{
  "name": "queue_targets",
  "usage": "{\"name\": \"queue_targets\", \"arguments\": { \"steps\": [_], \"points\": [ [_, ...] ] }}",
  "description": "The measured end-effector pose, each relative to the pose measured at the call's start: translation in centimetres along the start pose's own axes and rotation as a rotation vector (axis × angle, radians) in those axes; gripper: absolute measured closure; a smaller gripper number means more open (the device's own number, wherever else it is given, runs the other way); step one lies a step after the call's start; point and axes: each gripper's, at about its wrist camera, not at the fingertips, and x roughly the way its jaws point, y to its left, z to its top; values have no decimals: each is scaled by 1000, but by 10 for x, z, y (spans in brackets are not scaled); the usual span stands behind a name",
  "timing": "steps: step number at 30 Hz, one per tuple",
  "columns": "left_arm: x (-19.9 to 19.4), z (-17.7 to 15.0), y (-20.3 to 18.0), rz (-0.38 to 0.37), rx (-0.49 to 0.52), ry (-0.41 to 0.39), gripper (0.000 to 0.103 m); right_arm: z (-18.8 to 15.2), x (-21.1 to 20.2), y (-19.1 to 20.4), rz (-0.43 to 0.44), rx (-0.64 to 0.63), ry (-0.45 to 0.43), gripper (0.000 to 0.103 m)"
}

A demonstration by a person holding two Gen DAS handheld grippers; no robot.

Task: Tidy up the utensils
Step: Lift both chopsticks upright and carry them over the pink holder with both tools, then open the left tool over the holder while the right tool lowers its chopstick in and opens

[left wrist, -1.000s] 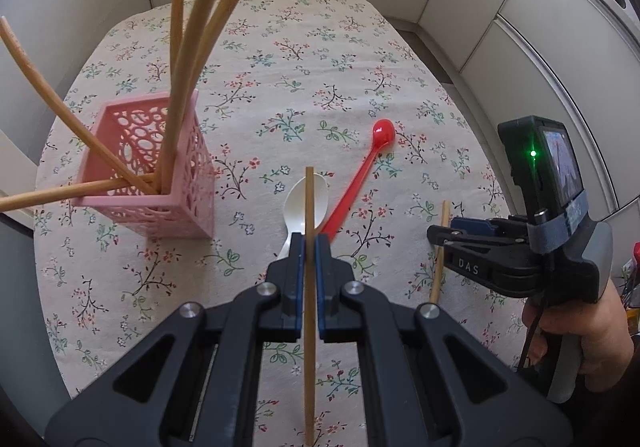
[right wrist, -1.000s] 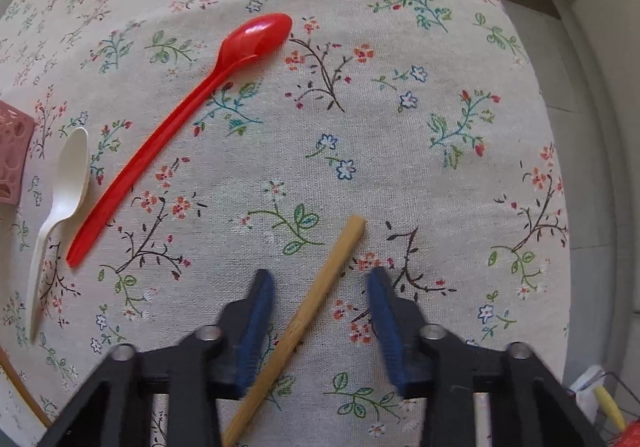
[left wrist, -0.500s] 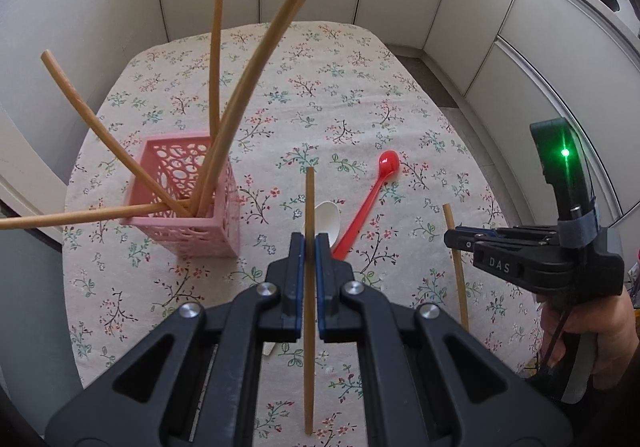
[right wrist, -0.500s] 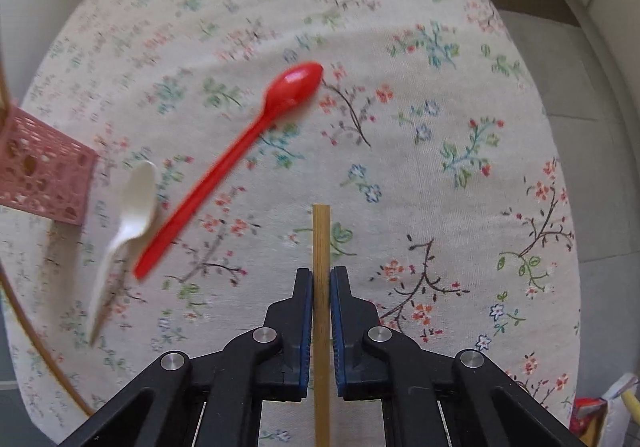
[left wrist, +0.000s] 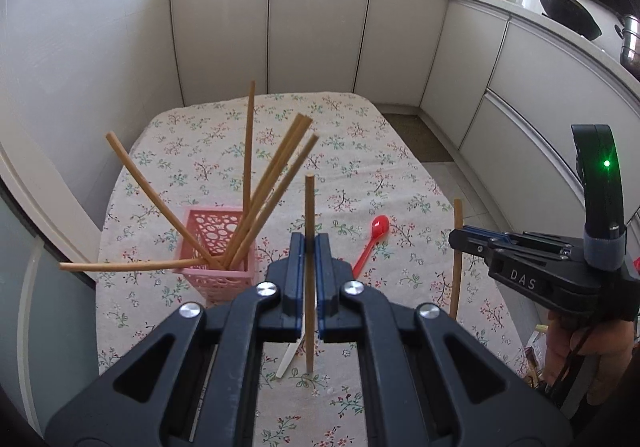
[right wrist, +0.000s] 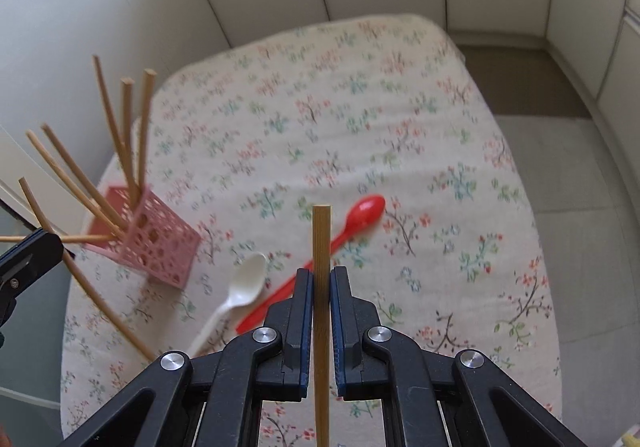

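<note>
Chopsticks are the business here, one pinched in each tool. The left gripper [left wrist: 308, 247] has its blue-lined jaws pressed together on a wooden chopstick [left wrist: 309, 207], which stands upright between the pads, its top end above them and its lower end hanging below, clear of the cloth. The right gripper [right wrist: 321, 283] is likewise clamped on a second chopstick [right wrist: 321, 239], held upright with its squared top poking above the jaws; from the left wrist view the same tool appears at the right edge, carried by a hand [left wrist: 576, 355], with that stick hanging well above the table. The table wears a floral tablecloth [left wrist: 352, 151]. On its left part sits a pink perforated basket [left wrist: 218, 267] (square, open-topped), and several more chopsticks [left wrist: 272, 187] lean out of it at splayed angles, one lying almost level over its rim toward the left. Between the basket and the right side of the table lie a red spoon [right wrist: 344, 231] and a white spoon [right wrist: 244, 287], side by side on the cloth, bowls pointing away from the camera; whether they touch cannot be told. White cabinet doors [left wrist: 320, 35] close off the far end of the room.
</note>
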Motion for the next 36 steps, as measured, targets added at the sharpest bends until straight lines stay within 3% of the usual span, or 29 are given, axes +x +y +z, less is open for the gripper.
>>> {"name": "queue_targets", "arguments": {
  "steps": [9, 17, 22, 36],
  "points": [
    [-58, 21, 18, -7, -53, -220, 98, 14, -47, 23, 50, -39, -190, 96],
    [-85, 30, 41, 88, -93, -401, 98, 21, -53, 35, 78, -56, -217, 96],
    [-75, 32, 49, 127, -103, -398, 98, 21, -50, 36, 83, -56, -209, 96],
    [-21, 31, 51, 183, -90, -241, 97, 19, -49, 35, 88, -54, -202, 96]
  ]
}}
